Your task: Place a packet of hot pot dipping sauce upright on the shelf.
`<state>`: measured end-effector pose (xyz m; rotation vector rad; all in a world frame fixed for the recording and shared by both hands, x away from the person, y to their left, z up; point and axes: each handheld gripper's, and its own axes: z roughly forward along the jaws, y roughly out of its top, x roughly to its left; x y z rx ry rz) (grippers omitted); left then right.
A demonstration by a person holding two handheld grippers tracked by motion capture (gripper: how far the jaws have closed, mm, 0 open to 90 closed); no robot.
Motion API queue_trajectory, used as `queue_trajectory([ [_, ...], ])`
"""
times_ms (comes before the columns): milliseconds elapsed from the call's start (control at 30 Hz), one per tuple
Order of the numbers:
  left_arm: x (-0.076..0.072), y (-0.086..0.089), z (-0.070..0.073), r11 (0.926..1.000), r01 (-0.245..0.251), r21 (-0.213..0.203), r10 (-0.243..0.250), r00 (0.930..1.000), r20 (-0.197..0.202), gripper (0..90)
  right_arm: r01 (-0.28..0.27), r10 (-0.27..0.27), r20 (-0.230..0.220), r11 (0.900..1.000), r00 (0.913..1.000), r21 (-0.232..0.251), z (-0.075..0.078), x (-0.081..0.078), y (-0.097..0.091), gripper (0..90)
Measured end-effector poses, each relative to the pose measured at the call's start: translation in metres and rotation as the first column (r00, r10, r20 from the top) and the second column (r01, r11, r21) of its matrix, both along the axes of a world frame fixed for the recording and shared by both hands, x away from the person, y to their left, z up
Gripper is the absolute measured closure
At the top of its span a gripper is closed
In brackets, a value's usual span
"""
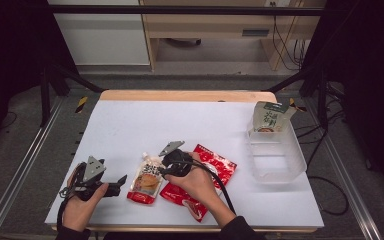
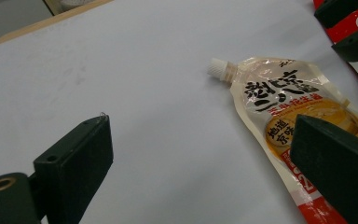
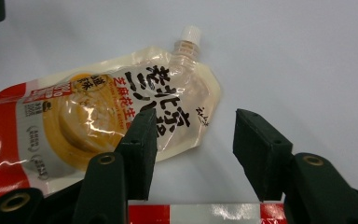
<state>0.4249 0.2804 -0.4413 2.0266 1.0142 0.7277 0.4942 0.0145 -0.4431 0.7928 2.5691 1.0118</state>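
A white table (image 1: 130, 120) carries everything, its far edge showing a strip of bare wood. Toward its right side stands a clear plastic bin (image 1: 280, 160), and a pale green-topped pouch (image 1: 270, 116) leans upright against the bin's far wall.

Near the front of the table lies a red flat packet (image 1: 225, 169), partly under the person's right hand. Just beside it, to the left, lies the spouted sauce pouch (image 1: 146, 178), flat on the table, its white cap pointing away from the person and its red bottom edge toward them. The pouch and the red packet lie close together at their near ends; whether they touch I cannot tell.

The right tongs (image 3: 191, 140) are lowered over the capped end of the sauce pouch, with their jaws partly apart. In the right gripper view one jaw stands over the printed face of the pouch and the other over bare table beside it; no pad presses the pouch.

The left tongs (image 2: 200, 163) are low at the table's front left, jaws wide apart, with bare table between them and the sauce pouch just to one side.
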Motion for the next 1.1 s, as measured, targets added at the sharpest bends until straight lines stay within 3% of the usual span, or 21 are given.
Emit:
queue_trajectory([
  [467, 0.000, -0.003, 0.000, 1.0000, 0.008, -0.002, -0.008, 1.0000, 0.003, 5.9, 0.029, -0.030, -0.044, 0.9992, 0.9986, -0.028, -0.019, 0.015, 0.015, 51.4],
  [633, 0.001, -0.003, 0.000, 0.9999, 0.011, -0.004, -0.011, 0.9999, 0.002, 5.9, 0.052, -0.053, -0.078, 0.9985, 0.9955, -0.018, -0.024, 0.020, 0.017, 53.1],
  [900, 0.001, -0.004, 0.000, 0.9998, 0.018, -0.001, -0.018, 0.9998, 0.001, 5.9, 0.046, -0.044, -0.123, 0.9989, 0.9914, 0.010, -0.027, 0.021, 0.016, 60.5],
  [1100, 0.002, -0.005, 0.000, 0.9997, 0.022, 0.004, -0.022, 0.9998, 0.001, 5.9, 0.042, -0.043, -0.099, 0.9990, 0.9942, -0.012, -0.026, 0.017, 0.019, 68.8],
])
